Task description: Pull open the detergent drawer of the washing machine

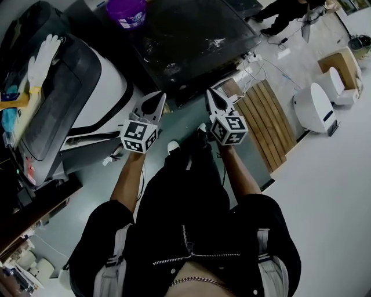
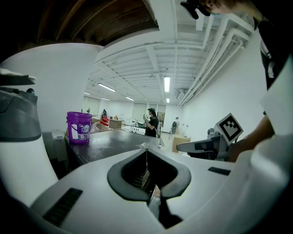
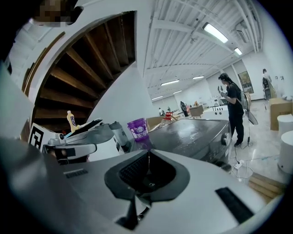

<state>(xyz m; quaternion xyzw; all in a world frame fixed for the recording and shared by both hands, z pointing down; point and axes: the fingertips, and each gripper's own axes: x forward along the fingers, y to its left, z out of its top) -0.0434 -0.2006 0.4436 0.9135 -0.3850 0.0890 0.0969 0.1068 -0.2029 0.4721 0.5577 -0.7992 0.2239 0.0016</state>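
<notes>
The person stands in front of the big dark washing machine with a shiny flat top (image 1: 191, 40). A purple plastic bucket (image 1: 126, 11) sits on the far part of that top.

The left gripper (image 1: 157, 100) and the right gripper (image 1: 212, 96) are both held out in front of the body, side by side and a little apart. They hang in the air near the front edge of the washing machine and touch nothing. Both point toward the machine, likely because the front is where the pulling has to happen.

The jaws of the left gripper are pressed together, with nothing between them. The jaws of the right gripper are pressed together too, and they are just as empty. Shut jaws cannot take hold of a drawer front, so I think one gripper must open first.

The detergent drawer cannot be picked out in any view. It is likely on the front face of the machine, near the top. The head view looks down from above, so that face is hidden there. The right gripper view shows a bit of the front with a small round knob (image 3: 224, 138), but no clear drawer.

So the pulling has not started yet.
</notes>
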